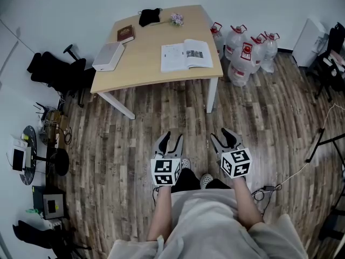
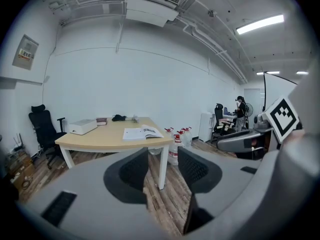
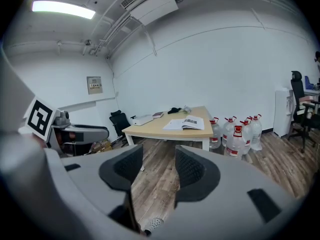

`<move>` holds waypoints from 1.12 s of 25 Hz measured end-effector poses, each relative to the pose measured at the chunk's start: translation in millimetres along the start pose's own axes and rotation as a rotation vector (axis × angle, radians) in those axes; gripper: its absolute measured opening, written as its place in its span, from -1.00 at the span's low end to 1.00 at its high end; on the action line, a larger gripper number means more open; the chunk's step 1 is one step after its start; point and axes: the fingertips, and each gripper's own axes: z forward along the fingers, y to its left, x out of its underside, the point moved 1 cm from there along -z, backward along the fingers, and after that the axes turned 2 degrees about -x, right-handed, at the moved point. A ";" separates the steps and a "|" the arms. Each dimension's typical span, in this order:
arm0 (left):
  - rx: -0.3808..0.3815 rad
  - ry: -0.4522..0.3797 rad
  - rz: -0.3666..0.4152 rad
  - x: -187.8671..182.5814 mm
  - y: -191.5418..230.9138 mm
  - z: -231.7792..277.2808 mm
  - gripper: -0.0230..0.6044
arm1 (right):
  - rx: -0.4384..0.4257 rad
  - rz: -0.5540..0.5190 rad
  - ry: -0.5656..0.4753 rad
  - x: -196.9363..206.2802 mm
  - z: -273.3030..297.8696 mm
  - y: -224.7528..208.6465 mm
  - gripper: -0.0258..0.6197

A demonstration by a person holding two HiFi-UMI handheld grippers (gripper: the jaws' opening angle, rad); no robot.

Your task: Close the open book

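The open book point(image 1: 186, 55) lies flat, pages up, near the right front corner of the light wooden table point(image 1: 145, 72). It also shows in the left gripper view as the book point(image 2: 142, 132) and in the right gripper view as the book point(image 3: 186, 123). Both grippers are held well short of the table, over the wooden floor in front of the person. My left gripper point(image 1: 171, 141) point(image 2: 162, 156) is open with nothing between its jaws. My right gripper point(image 1: 225, 139) point(image 3: 159, 156) is open too and empty.
On the table are a white box point(image 1: 109, 56), a dark red closed book point(image 1: 125, 33), a black cloth point(image 1: 149, 16) and small flowers point(image 1: 176, 19). Several water bottles point(image 1: 245, 50) stand right of the table. A black office chair point(image 1: 59, 69) is at its left. Equipment lines the left wall.
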 end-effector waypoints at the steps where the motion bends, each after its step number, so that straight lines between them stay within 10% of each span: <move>1: 0.000 -0.001 -0.002 -0.2 -0.1 0.0 -0.33 | -0.001 0.001 0.005 0.8 0.2 0.1 -0.27; 28: 0.021 -0.002 -0.017 -47.7 73.7 122.2 -0.33 | 0.016 0.134 0.072 -14.0 99.0 -38.3 -0.19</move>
